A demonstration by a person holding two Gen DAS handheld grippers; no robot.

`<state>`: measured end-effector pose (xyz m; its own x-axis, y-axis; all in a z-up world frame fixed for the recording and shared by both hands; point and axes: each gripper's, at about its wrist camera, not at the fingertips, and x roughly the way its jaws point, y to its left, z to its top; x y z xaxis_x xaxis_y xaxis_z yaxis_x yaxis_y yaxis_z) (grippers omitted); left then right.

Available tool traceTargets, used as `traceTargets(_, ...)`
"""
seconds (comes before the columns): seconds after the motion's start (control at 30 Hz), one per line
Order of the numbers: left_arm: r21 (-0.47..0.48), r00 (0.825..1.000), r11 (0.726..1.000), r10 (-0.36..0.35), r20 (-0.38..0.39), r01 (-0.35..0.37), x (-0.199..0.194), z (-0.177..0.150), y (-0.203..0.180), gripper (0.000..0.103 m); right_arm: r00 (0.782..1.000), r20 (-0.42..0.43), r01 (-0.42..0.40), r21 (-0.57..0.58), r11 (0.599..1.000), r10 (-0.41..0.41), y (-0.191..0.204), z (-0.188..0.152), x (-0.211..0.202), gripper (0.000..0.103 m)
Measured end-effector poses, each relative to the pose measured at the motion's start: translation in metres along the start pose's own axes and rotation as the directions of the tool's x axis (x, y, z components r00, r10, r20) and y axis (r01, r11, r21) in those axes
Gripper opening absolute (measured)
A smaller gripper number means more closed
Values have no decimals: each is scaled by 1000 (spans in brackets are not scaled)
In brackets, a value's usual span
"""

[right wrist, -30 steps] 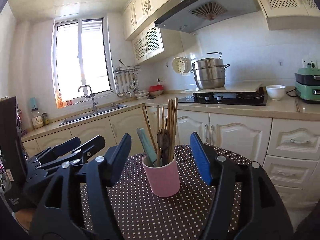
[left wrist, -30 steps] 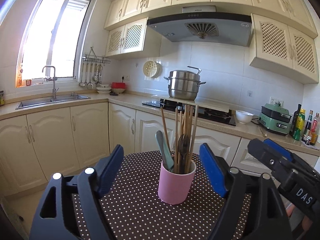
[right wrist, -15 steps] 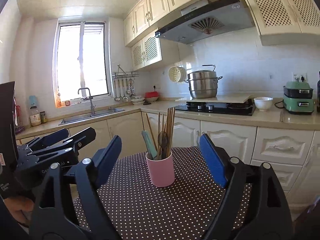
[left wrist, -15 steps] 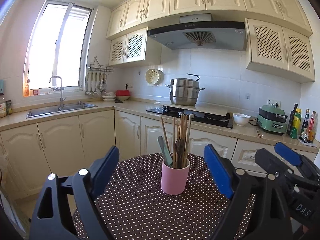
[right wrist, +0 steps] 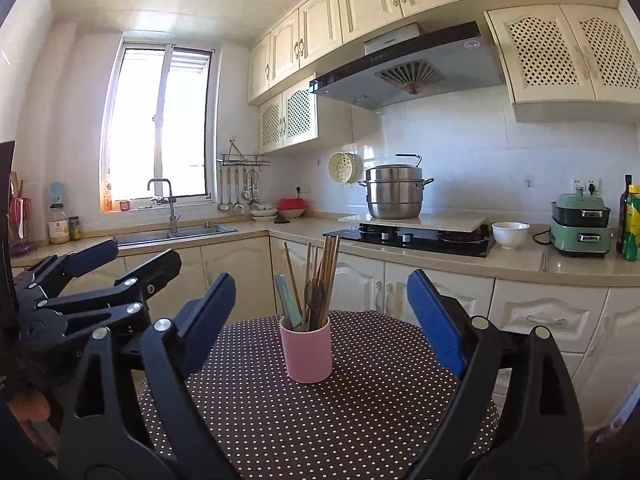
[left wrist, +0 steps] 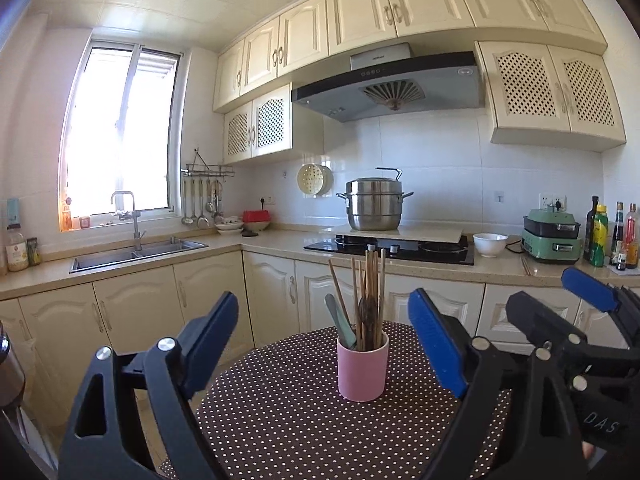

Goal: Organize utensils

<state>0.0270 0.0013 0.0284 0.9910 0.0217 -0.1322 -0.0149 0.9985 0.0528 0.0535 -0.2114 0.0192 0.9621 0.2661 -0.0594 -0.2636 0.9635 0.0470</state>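
A pink cup (left wrist: 362,368) stands upright near the middle of a round table (left wrist: 280,420) covered in a dark cloth with white dots. The cup holds a bundle of wooden chopsticks (left wrist: 370,292), a pale green utensil (left wrist: 339,322) leaning to its left side, and a dark spoon-like piece among them that is too small to make out clearly. The left claw (left wrist: 320,344) is spread wide, its blue pads well apart on either side of the cup and touching nothing. The right claw (right wrist: 318,320) has just been opening and now also stands wide, with the cup seen between its pads but farther off, not touching them. In the left wrist view the right claw shows at the right edge; in the right wrist view the left claw shows at the left edge. Behind the table run cream cabinets, a sink (left wrist: 136,254), and a steel pot (left wrist: 374,204) on the stove.
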Motion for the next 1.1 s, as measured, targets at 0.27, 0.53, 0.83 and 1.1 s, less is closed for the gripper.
traceTargets(0.27, 8, 999, 1000, 3, 34, -3, 1, -3, -1, 85, 1000, 1, 10, 13, 1000, -10, -3, -2, 3, 87)
traceTargets(0.53, -22, 1000, 1000, -1, 28, 2, 8, -3, 3, 85, 1000, -4, 17, -7, 1000, -17, 1, -6, 9, 88)
traceTargets(0.83, -22, 1000, 1000, -1, 19, 2, 17, -7, 2, 85, 1000, -19, 18, 4, 1000, -18, -2, -8, 14, 88)
traceTargets(1.1, -23, 1000, 1000, 11, 22, -10, 19, -10, -1, 85, 1000, -26, 18, 11, 1000, -17, -4, -9, 17, 88)
